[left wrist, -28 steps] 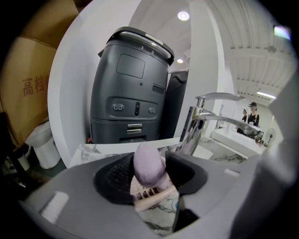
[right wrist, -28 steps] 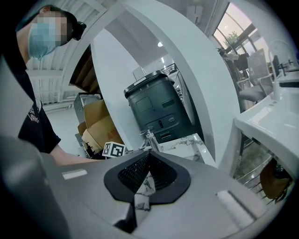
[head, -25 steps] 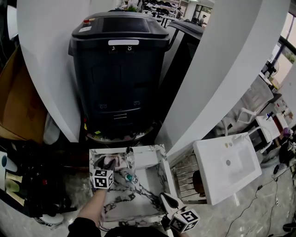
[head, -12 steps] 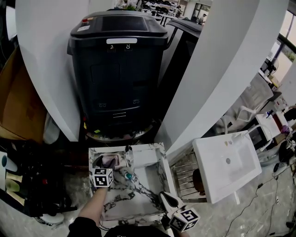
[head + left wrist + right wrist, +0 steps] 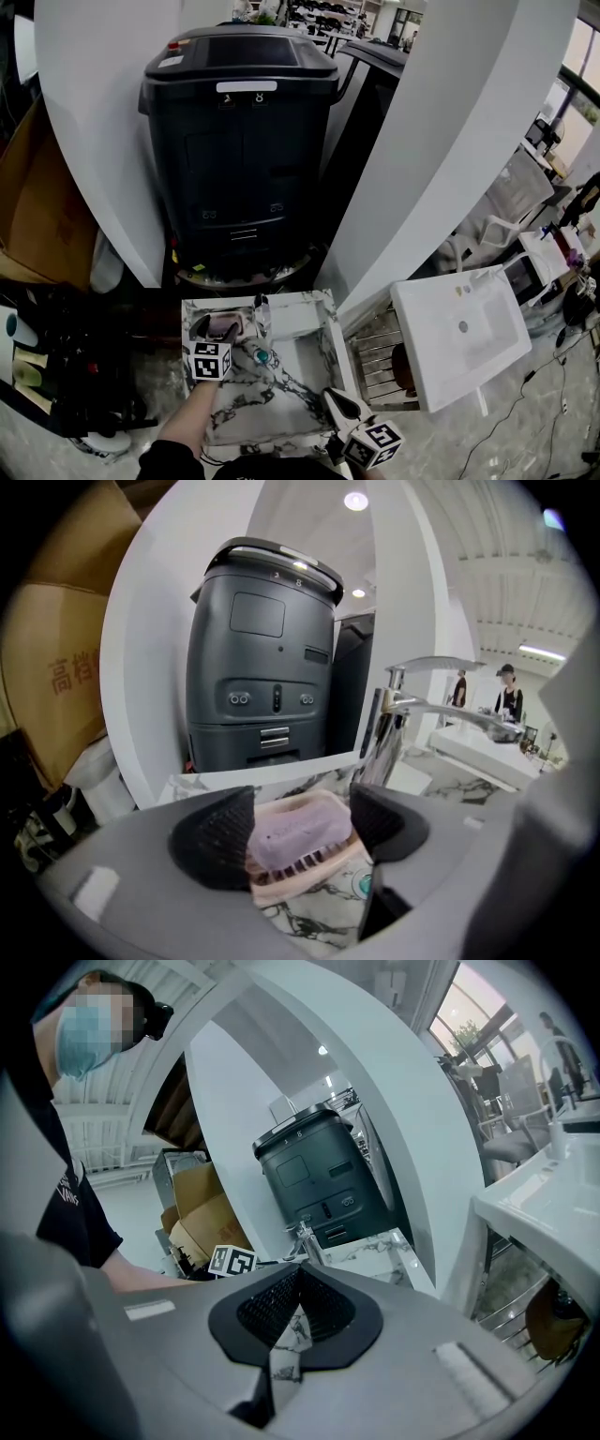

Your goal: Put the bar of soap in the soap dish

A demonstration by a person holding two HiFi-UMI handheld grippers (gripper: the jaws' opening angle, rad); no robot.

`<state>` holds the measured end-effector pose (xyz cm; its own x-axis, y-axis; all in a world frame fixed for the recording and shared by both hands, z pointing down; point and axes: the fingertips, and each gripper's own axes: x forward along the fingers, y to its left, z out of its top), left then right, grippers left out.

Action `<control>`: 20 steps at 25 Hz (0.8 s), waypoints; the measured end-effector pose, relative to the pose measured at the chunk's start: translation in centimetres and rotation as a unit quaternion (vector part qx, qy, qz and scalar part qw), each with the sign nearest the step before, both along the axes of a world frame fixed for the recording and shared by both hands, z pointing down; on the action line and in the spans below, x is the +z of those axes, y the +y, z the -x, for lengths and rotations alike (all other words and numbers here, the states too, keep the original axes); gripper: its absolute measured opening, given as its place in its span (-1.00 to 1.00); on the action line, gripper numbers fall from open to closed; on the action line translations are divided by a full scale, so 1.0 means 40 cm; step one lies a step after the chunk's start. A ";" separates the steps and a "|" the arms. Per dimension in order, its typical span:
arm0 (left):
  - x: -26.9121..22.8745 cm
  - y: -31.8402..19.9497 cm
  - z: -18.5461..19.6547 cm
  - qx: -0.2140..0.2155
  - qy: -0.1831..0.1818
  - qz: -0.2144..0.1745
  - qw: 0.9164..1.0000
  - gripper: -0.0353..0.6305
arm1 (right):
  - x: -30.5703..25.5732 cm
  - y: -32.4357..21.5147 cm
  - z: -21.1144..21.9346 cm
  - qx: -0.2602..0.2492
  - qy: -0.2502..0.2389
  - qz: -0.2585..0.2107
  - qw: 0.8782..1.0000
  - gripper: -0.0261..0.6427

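Observation:
A pale purple bar of soap (image 5: 298,830) lies in a pink ribbed soap dish (image 5: 314,872) on the marble counter (image 5: 253,412), beside the chrome tap (image 5: 405,712). My left gripper (image 5: 300,810) is open: its jaws have just been opening. The two black pads stand on either side of the soap, clear of it. In the head view the soap (image 5: 225,327) shows at the counter's back left, with the left gripper (image 5: 214,330) round it. Near the counter's front right corner, my right gripper (image 5: 336,401) is shut with nothing in it, its pads (image 5: 323,1302) meeting at the tips.
A big black machine (image 5: 239,141) stands behind the counter, between curved white panels. The sink basin (image 5: 309,361) is sunk into the counter's right half. A separate white washbasin (image 5: 459,337) lies at the right. Cardboard (image 5: 37,216) and dark clutter fill the left side.
The left jaws have spread apart from the soap, which stays in the dish. Neither hand has moved from its place.

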<state>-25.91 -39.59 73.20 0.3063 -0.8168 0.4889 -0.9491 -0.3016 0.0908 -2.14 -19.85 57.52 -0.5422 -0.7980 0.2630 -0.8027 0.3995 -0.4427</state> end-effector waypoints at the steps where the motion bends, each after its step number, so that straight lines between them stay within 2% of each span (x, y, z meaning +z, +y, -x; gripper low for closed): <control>1: -0.006 0.002 -0.002 0.003 -0.002 -0.002 1.000 0.14 | -0.004 0.000 0.005 -0.003 -0.005 0.000 1.000 -0.96; 8: -0.087 0.027 0.009 -0.004 0.012 -0.033 0.999 0.14 | 0.002 -0.009 0.002 -0.033 0.011 -0.010 0.999 -0.96; 12: -0.123 0.066 0.019 -0.013 0.021 -0.038 0.999 0.14 | -0.018 -0.019 0.023 -0.057 -0.005 -0.017 0.998 -0.96; 20: -0.192 0.154 0.007 -0.023 0.025 -0.054 0.998 0.13 | -0.043 -0.027 0.037 -0.115 0.001 -0.028 0.993 -0.96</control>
<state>-26.19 -33.41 65.51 0.2898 -0.8773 0.3826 -0.9570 -0.2688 0.1087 -3.64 -20.94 55.80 -0.7117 -0.6660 0.2233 -0.6879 0.5966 -0.4133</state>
